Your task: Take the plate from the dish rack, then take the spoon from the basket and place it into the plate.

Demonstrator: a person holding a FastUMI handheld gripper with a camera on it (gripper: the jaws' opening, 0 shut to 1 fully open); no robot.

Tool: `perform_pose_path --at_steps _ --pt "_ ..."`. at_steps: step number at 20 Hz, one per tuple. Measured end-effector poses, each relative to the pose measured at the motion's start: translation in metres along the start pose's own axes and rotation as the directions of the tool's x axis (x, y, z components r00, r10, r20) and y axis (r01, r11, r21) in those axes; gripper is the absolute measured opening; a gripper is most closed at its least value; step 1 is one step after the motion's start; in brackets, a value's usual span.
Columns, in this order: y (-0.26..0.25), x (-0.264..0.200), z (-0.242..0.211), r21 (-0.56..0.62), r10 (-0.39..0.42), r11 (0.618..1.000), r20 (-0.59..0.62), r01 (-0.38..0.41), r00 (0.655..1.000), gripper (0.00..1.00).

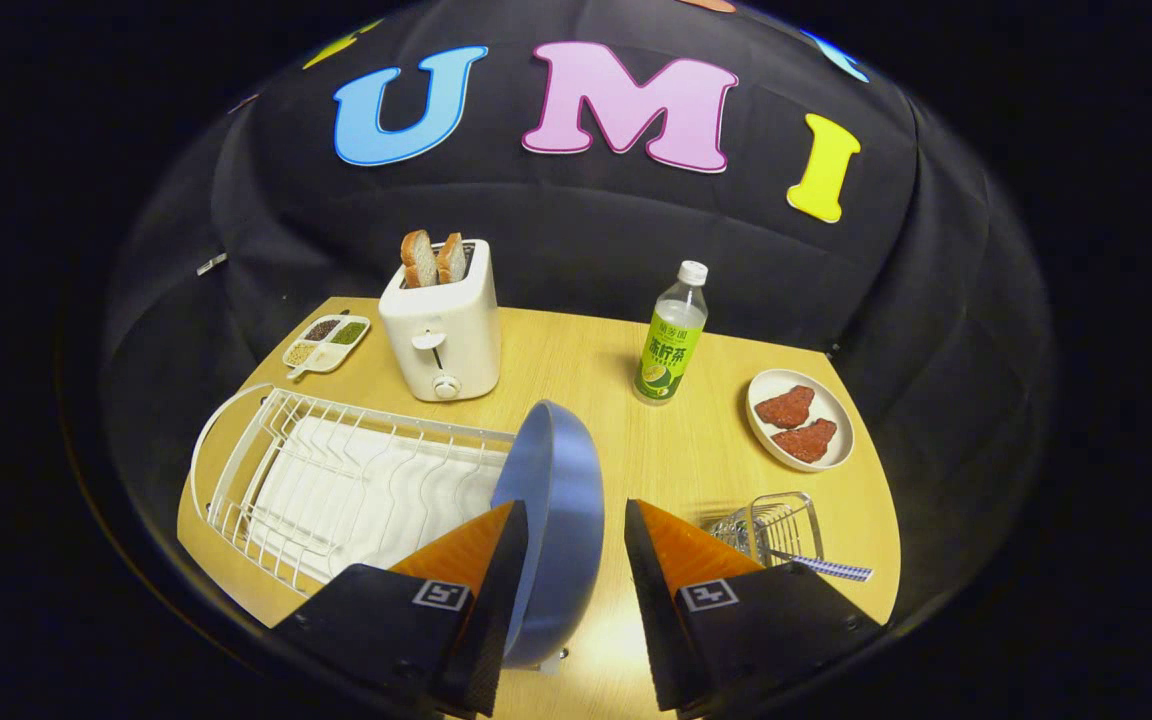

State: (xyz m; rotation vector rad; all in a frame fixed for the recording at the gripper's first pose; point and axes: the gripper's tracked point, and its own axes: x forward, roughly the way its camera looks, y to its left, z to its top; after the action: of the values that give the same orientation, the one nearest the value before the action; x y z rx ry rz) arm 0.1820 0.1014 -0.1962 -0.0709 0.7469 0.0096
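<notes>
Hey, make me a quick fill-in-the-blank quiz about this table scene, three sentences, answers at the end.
1. The blue plate stands on edge between the gripper fingers, next to the white dish ____.
2. Two slices of ____ stick up from the toaster.
3. The spoon lies in the wire ____.

Answers: rack; bread; basket

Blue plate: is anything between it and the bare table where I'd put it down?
Nothing visible blocks it. The blue plate stands on edge between the gripper fingers, at the dish rack end. Bare table lies just ahead; the bottle and wire basket stand off to the side.
</notes>
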Motion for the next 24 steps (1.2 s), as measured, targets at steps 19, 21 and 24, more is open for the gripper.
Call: perform_pose_path --at_steps 19,21,24 --pt "-0.010 0.004 0.034 0.035 -0.228 0.973 0.067 0.226 0.971 0.26" --pt "-0.013 0.000 0.035 0.037 -0.263 0.965 0.081 0.261 0.961 0.26" --pt "-0.012 -0.007 0.042 0.016 -0.310 0.951 0.105 0.310 0.945 0.26"
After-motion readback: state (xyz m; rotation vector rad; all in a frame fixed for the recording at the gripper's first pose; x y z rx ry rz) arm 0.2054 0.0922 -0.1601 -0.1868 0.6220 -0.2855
